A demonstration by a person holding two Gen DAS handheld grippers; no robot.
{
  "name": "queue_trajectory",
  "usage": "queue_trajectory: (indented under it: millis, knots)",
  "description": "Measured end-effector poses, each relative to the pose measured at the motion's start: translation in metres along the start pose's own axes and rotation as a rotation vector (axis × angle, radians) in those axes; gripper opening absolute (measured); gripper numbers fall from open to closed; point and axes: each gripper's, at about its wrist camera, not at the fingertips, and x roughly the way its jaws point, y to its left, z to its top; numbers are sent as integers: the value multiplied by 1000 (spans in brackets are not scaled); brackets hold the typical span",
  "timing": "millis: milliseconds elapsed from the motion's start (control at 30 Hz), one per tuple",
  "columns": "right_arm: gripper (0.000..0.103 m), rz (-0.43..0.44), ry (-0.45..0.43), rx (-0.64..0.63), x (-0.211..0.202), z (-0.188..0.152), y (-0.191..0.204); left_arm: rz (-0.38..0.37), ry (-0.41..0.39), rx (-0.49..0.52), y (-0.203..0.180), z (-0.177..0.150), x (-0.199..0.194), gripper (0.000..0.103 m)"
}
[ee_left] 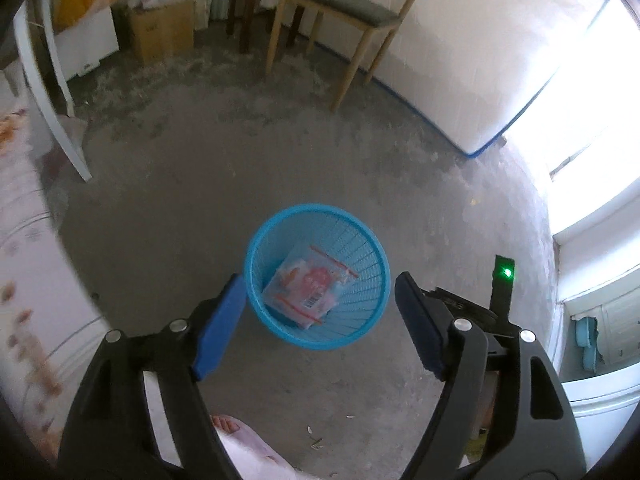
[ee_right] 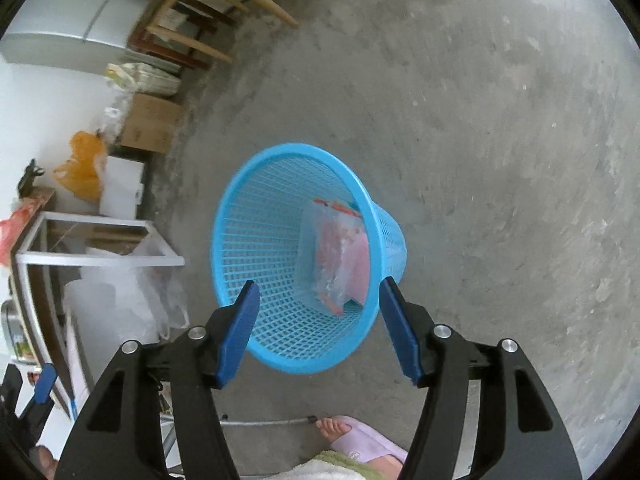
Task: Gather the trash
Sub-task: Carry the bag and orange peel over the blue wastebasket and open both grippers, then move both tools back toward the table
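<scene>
Blue basket sits straight ahead below both hand-held grippers, right closer, left too; both released, wrapper inside.

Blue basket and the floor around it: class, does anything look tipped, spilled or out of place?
Nothing stands out. The blue basket stands upright on the floor, and the plastic packet lies inside it, leaning on the wall.

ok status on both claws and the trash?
Left claw open, empty. Right claw open, empty. Clear plastic packet inside blue mesh plastic wastebasket on floor. Nothing in the way.
</scene>
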Motion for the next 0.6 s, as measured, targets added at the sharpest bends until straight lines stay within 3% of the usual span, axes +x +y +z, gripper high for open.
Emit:
queue_trajectory:
  millis: [100, 200, 333, 600]
  knots:
    - [61, 66, -19, -27, -33, -9, 7, -7, -92, -30, 7, -16, -46, 73]
    - [63, 167, -13, -77, -63, -27, 18, 8, -250, -110, 24, -46, -107, 73]
    - [67, 260, 5, -191, -97, -54, 43, 55, -361, -164, 50, -111, -179, 73]
    - [68, 355, 103, -503, -132, -127, 123, 324, -441, -210, 86, -243, -265, 73]
